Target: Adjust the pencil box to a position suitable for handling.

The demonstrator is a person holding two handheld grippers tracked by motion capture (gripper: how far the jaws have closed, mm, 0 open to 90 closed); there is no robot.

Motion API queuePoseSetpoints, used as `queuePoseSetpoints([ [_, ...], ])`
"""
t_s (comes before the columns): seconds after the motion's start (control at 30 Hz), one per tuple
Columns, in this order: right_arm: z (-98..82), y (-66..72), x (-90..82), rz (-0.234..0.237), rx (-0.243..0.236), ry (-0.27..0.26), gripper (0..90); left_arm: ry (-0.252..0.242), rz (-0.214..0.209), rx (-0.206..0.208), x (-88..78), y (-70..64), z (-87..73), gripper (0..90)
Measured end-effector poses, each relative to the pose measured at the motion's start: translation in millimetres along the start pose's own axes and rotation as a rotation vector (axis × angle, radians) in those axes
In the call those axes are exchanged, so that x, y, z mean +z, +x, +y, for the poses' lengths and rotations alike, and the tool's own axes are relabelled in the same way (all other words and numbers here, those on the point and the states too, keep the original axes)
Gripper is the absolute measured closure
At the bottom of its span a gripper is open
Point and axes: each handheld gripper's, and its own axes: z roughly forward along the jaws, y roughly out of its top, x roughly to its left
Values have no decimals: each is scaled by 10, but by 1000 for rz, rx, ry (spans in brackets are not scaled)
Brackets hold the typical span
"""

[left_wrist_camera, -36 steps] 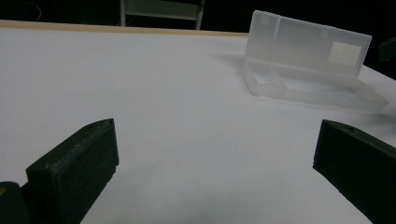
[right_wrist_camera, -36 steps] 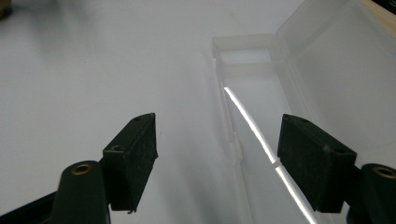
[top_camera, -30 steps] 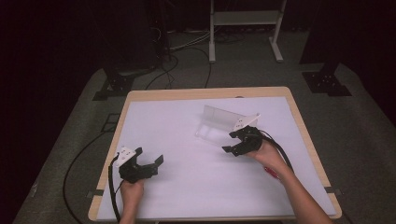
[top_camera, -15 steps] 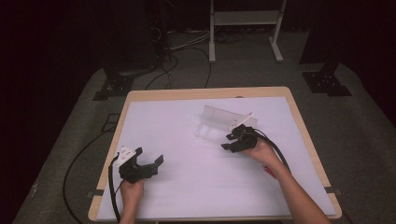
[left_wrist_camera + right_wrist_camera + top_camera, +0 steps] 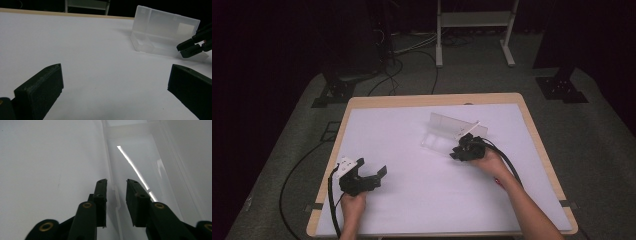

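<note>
Clear plastic box lying open on the white table, toward the far right part of the surface, well in from the far edge and the right edge; lid standing upright along its far side, shallow tray flat in front. Seen from the left gripper view, same box at upper right, a divider splitting the tray into compartments, a pale label patch on the raised lid. Right gripper down at the box's near right corner, held in the person's right hand, cable trailing back along the forearm. In the right gripper view, the two black jaws straddling the tray's thin wall, one jaw outside on the table, the other inside the tray; jaws just been closing, a narrow gap left on each side of the wall, so probably not yet pressing, though hard to judge at this angle. Left gripper resting near the near left corner of the table, well apart from the box, jaws spread wide with nothing but bare table between them, held in the left hand.
</note>
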Motion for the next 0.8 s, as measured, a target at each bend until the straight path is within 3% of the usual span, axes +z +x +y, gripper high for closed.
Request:
queuePoseSetpoints([
  [0.53,-14,21,53,18,-28,-10,847,12,6,-10,-2,13,3,0],
  [0.8,2,69,25,1,-53,-24,853,13,4,-17,-2,21,2,0],
])
